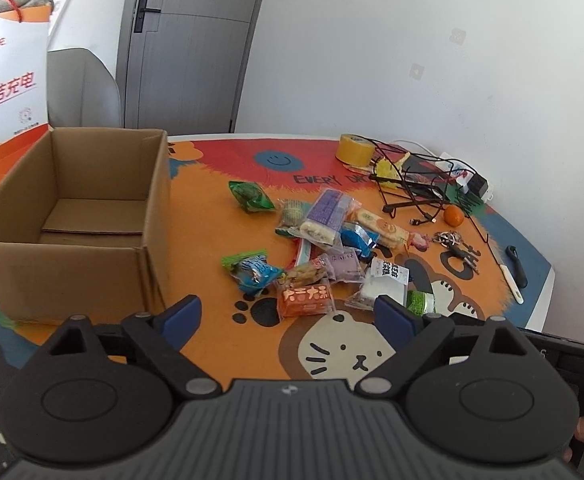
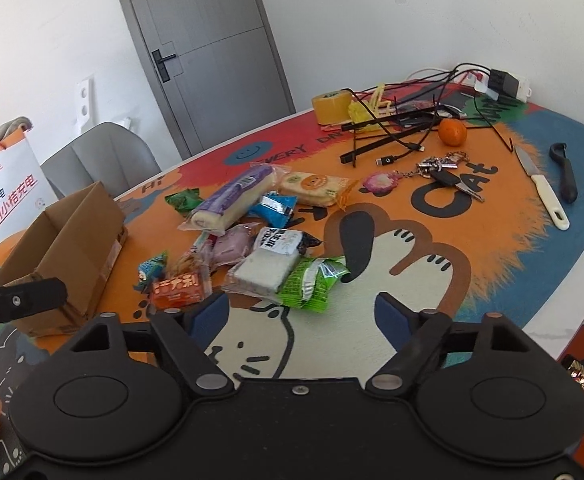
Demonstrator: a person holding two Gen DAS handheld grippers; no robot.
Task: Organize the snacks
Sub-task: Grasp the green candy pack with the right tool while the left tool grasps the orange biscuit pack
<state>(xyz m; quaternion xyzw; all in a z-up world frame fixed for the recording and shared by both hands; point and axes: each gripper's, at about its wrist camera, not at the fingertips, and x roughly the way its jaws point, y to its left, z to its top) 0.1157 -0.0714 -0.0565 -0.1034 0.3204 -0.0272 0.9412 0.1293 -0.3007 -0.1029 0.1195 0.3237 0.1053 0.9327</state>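
Several wrapped snacks lie in a loose pile on the cartoon table mat: an orange pack (image 1: 305,300) (image 2: 178,290), a blue-green pack (image 1: 252,270), a purple-wrapped roll (image 1: 325,214) (image 2: 232,198), a white rice-cake pack (image 2: 270,266) and a green pack (image 2: 311,282). An open, empty cardboard box (image 1: 72,216) (image 2: 58,248) stands to the left of the pile. My left gripper (image 1: 288,316) is open and empty, just short of the orange pack. My right gripper (image 2: 303,318) is open and empty, just short of the green pack.
At the far right of the table lie a yellow tape roll (image 1: 353,148), tangled black cables (image 1: 415,184), a tangerine (image 2: 451,133), keys (image 2: 445,174), a white-handled knife (image 2: 543,190) and a black peeler (image 2: 565,174). A paper bag (image 1: 4,76) stands left of the box. A grey chair (image 2: 100,160) is behind.
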